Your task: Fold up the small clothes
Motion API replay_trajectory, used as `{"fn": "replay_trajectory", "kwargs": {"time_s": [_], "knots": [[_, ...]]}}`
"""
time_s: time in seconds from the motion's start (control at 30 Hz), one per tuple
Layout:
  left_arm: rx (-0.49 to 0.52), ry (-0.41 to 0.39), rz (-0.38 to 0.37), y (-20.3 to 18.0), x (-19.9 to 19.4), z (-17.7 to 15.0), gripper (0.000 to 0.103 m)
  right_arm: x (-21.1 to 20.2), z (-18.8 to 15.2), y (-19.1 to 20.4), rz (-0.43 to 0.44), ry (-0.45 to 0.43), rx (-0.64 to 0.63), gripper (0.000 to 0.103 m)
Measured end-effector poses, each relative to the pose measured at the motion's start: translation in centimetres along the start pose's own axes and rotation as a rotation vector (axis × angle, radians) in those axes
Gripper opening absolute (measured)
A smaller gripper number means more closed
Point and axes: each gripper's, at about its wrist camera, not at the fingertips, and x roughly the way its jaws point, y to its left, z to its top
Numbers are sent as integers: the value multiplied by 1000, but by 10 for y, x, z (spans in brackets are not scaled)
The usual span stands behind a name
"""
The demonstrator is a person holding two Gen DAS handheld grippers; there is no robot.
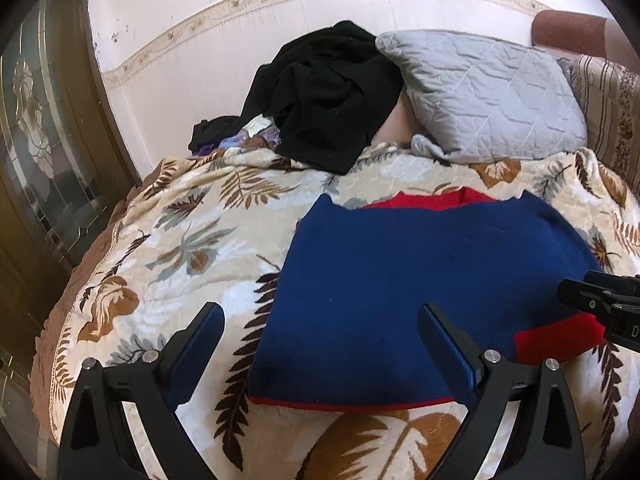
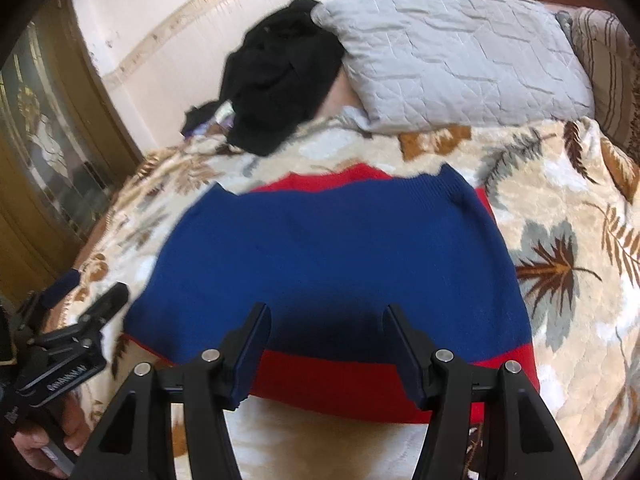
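Observation:
A blue knit garment [image 1: 420, 280] with red trim lies flat on a leaf-print blanket [image 1: 192, 240]. My left gripper [image 1: 322, 318] hovers open over its near left part, one finger off the cloth's left edge, nothing between the fingers. In the right wrist view the same blue knit garment [image 2: 332, 248] fills the middle, its red band nearest me. My right gripper [image 2: 328, 314] stands open just above that band, pinching nothing. The left gripper [image 2: 90, 288] shows at the left edge, held by a hand [image 2: 44, 448].
A pile of black clothes [image 1: 328, 96] and a grey quilted pillow [image 1: 480, 92] lie at the head of the bed against the wall. A wooden door with patterned glass [image 1: 36, 128] stands on the left. A striped cushion [image 1: 608, 108] is at the far right.

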Motion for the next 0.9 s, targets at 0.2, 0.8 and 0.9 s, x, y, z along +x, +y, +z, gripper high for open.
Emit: {"fn": "replay_trajectory", "kwargs": {"time_s": [0.2,0.8,0.9], "knots": [[8,181,-3,-3,39,-15,97,17,-5,-22,-39,82,47,63],[-194,267,-18,58,39,-34,101,-16,-31,-96,302,121,417,67],[-342,326,-161,86,40,-46,101,-13,-55,-119,395,157,596,68]]}}
